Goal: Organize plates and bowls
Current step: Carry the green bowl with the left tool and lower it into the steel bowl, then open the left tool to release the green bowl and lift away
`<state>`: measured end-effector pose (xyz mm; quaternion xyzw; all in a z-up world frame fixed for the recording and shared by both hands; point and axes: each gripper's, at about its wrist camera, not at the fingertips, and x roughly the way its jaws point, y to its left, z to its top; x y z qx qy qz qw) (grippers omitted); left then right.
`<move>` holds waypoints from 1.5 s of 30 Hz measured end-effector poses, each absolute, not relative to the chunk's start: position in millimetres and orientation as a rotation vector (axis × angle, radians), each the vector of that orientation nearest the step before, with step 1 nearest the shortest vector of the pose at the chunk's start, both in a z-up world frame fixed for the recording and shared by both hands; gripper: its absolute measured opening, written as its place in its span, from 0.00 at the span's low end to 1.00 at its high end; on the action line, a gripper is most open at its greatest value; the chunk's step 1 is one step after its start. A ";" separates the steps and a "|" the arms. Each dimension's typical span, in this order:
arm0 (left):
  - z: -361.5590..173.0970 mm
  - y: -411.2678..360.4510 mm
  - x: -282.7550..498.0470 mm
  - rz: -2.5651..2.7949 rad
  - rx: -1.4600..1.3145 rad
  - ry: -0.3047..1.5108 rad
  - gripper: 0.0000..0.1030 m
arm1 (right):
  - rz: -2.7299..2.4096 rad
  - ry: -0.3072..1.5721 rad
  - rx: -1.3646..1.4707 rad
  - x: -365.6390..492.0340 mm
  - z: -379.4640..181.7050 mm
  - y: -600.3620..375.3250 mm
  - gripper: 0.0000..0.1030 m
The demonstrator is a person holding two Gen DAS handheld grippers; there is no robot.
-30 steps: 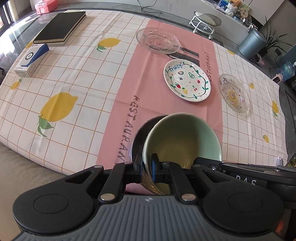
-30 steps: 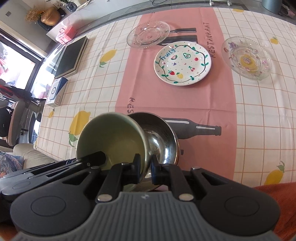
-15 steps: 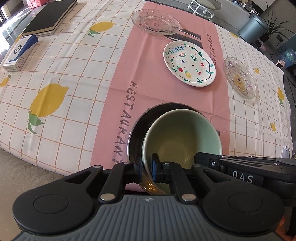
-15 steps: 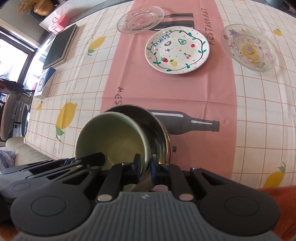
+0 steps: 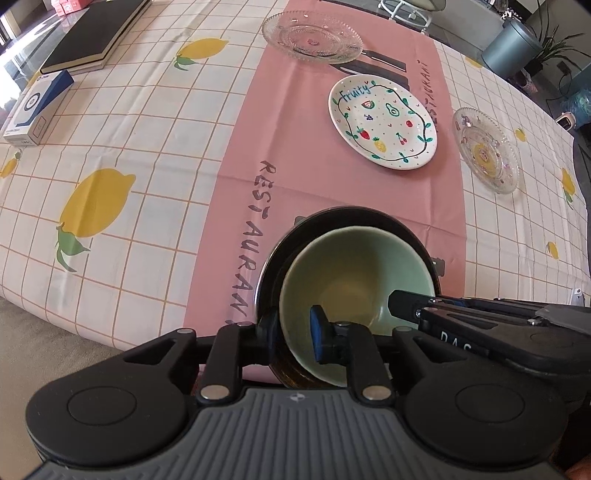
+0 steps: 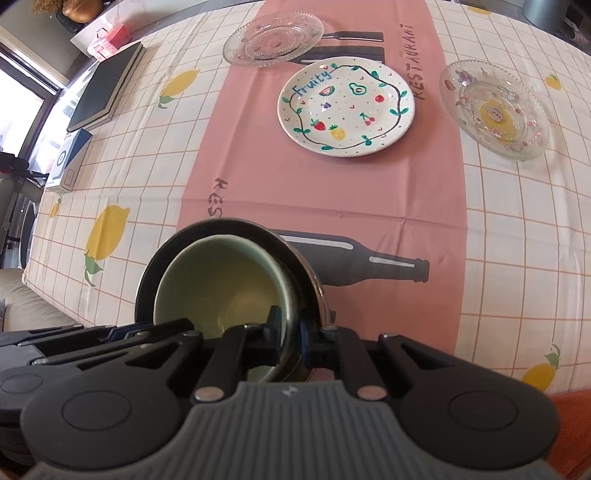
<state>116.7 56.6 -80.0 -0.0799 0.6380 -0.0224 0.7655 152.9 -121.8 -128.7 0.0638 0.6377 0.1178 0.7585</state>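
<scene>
The green bowl (image 5: pixel 354 273) is already set inside the metal bowl (image 6: pixel 295 254) on the tablecloth (image 5: pixel 155 147). The left gripper (image 5: pixel 293 338) has just been opening, its jaws apart around the green rim. The right gripper (image 6: pixel 286 338) is clamped on that rim. The painted plate (image 5: pixel 382 122) and two glass plates (image 5: pixel 312 37) (image 5: pixel 485 149) are not yet stacked. The bowls' near sides are hidden by the grippers.

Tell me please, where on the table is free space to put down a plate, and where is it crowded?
Free: the checked cloth between the book, the box and the pink strip, and the part right of the printed bottle. Crowded: the far middle, with two glass plates beside the fruit plate, and the near middle around the nested bowls.
</scene>
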 end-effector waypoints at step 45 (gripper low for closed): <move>-9.6 45.0 109.2 -0.301 -0.176 0.914 0.49 | 0.249 0.945 0.355 122.7 -79.0 -232.1 0.43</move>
